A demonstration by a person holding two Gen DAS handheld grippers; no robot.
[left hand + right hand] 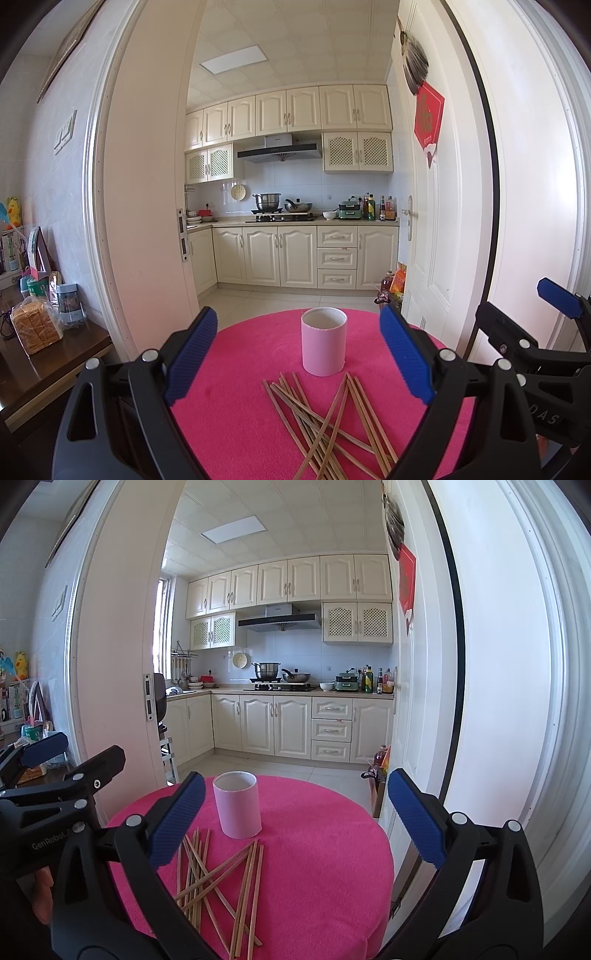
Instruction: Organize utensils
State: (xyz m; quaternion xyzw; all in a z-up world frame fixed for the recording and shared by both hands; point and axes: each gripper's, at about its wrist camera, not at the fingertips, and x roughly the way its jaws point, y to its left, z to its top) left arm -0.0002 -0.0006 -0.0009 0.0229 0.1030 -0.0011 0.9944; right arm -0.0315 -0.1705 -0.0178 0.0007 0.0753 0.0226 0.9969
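Observation:
A pink cylindrical cup [324, 341] [238, 803] stands upright and empty on a round table with a bright pink cloth [240, 369] [325, 849]. Several wooden chopsticks [328, 421] [218, 878] lie crossed in a loose pile just in front of the cup. My left gripper [297, 354] hovers open above the near side of the table, the cup and pile showing between its blue pads. My right gripper [295, 818] is open too, held beside the left one; the pile sits under its left finger [177, 818]. Neither gripper touches anything.
A dark wooden side table [55, 369] at the left holds a bagged loaf of bread [35, 328] and tins. Behind the round table an open doorway leads into a kitchen with cream cabinets [295, 254]. The white door [443, 221] stands open at the right, bags at its foot.

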